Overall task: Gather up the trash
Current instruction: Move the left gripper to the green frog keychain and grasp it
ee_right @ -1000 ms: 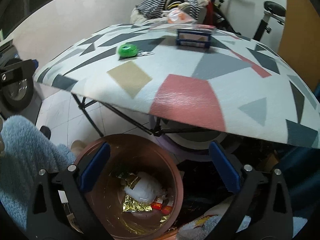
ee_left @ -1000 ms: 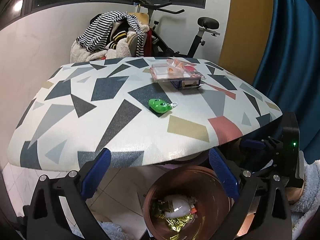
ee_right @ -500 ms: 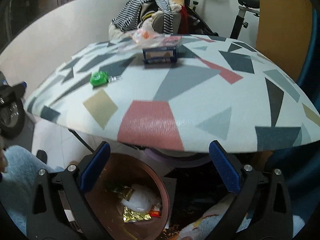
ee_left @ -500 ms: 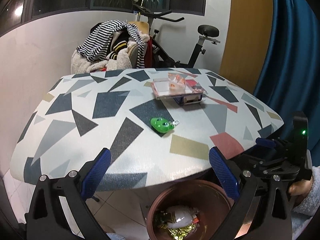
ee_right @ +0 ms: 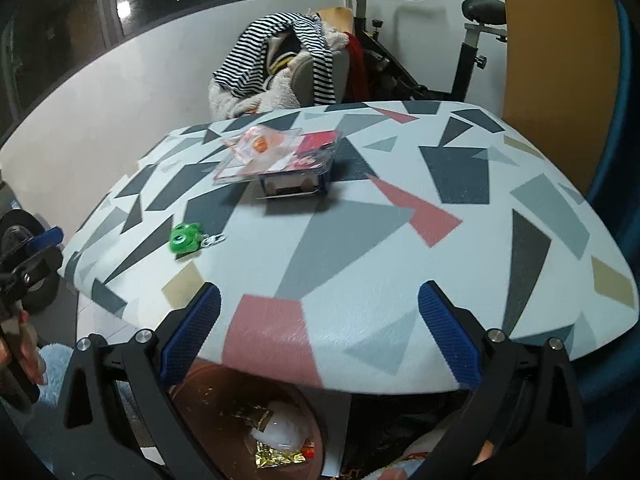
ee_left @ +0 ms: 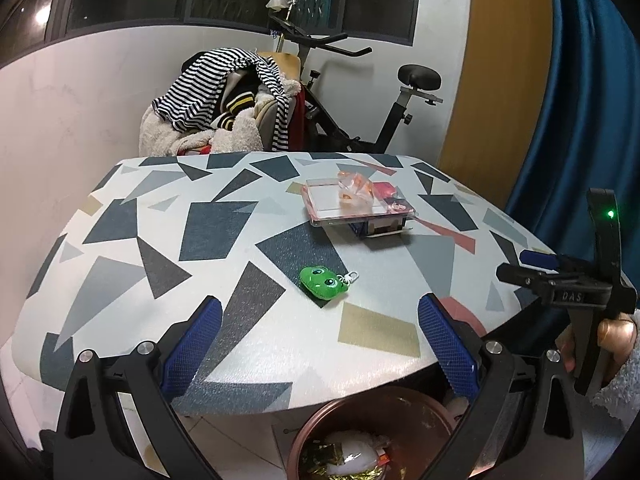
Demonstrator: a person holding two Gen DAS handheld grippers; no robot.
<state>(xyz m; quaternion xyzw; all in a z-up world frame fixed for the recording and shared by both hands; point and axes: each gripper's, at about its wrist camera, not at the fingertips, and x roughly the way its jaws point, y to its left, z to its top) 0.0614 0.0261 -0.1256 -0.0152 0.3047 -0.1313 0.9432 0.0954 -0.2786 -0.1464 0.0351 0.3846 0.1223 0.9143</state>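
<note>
With both tools raised above the near table edge, the left gripper (ee_left: 320, 344) and right gripper (ee_right: 320, 340) each have their blue-padded jaws spread wide and hold nothing. Copper-brown round bin (ee_left: 372, 436) sits on the floor under the near edge of the geometric-patterned table (ee_left: 224, 248), holding gold foil wrappers and a white crumpled wad (ee_right: 280, 432), so part of the collection looks done. Likely remaining trash: crinkled clear plastic wrapper with orange print (ee_left: 354, 190), resting on a clear flat plastic case (ee_left: 352, 204) stacked on a dark blue box, far centre-right. Green frog-face keychain (ee_left: 323, 282) lies mid-table, nearer; probably not trash, judgement call. Bin tucked close under the edge makes for a short drop. Wrapper is thin and crumpled, so expect it to slip unless pinched deep.
</note>
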